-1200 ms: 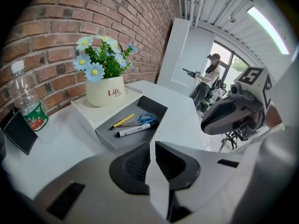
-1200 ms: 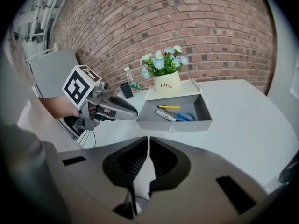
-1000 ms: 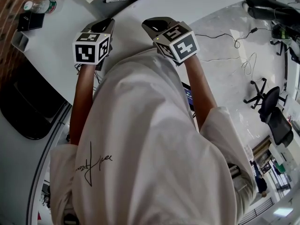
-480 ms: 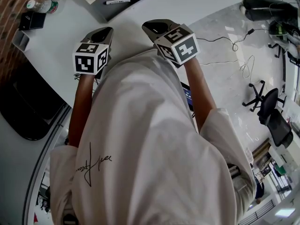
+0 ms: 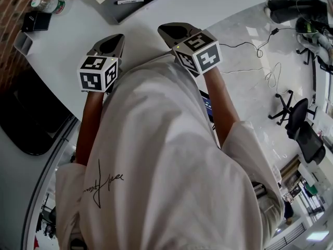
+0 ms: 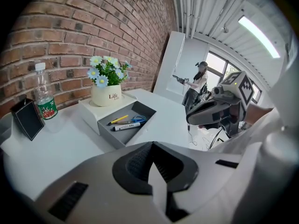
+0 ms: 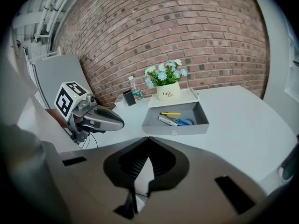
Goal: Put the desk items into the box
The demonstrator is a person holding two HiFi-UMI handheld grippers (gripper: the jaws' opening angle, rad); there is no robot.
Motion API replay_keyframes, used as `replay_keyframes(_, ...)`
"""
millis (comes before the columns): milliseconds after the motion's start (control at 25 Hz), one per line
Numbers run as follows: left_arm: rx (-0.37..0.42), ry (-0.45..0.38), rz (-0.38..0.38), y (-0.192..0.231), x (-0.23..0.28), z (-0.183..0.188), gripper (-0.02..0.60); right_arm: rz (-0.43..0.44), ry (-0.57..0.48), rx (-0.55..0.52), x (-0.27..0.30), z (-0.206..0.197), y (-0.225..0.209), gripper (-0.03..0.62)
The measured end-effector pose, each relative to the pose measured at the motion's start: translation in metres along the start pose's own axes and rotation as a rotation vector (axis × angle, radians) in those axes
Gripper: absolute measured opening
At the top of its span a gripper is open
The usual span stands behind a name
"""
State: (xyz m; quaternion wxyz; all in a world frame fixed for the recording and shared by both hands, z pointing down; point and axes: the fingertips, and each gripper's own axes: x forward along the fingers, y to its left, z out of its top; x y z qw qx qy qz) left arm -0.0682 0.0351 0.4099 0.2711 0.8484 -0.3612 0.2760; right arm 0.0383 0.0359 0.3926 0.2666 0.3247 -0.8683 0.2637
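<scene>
left gripper [image 6: 152, 164]: jaws pressed together, nothing between them; held low over the near edge of the desk [image 5: 218, 1], well short of the box.
right gripper [image 7: 145, 164]: jaws also pressed together and empty; level with the left one, just beside it, both noses aimed at the box.
box [image 5: 117, 10]: grey open tray at the far side of the desk, open side up so items can be dropped in from above.
box contents: yellow pencil [image 6: 117, 120], blue scissors [image 6: 137, 120] and marker [image 6: 125, 126] lie flat inside, side by side.
flower pot [image 6: 106, 95]: upright on the white stand right behind the box; looks like decor, probably not meant to go in.
bottle [image 6: 43, 96]: upright by the brick wall, left of the box, well apart from both grippers.
black item [image 6: 28, 120]: propped tilted just beside the bottle; cannot tell what it is.
task state (judgement): small items are in the box and no loose one shows on the bare desk, so either finished or the bottle and black item are left.
why held so (judgement): grippers parked back and empty reads as a rest pose, not a reach.
</scene>
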Motion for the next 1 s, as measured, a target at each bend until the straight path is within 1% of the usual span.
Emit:
replay_keyframes(200, -0.004, -0.012, -0.013, -0.006, -0.004, 0.0, 0.006, 0.009, -0.006, 0.002, -0.003, -0.001, 0.004, 0.026)
replay_keyframes(600, 0.003, -0.022, -0.014, -0.013, -0.014, -0.004, 0.006, 0.033, 0.003, -0.012, -0.007, -0.005, 0.013, 0.026)
replay_keyframes(1000, -0.036, -0.022, -0.016, -0.018, -0.019, -0.019, 0.006, 0.045, 0.022, -0.02, -0.012, -0.015, 0.021, 0.026)
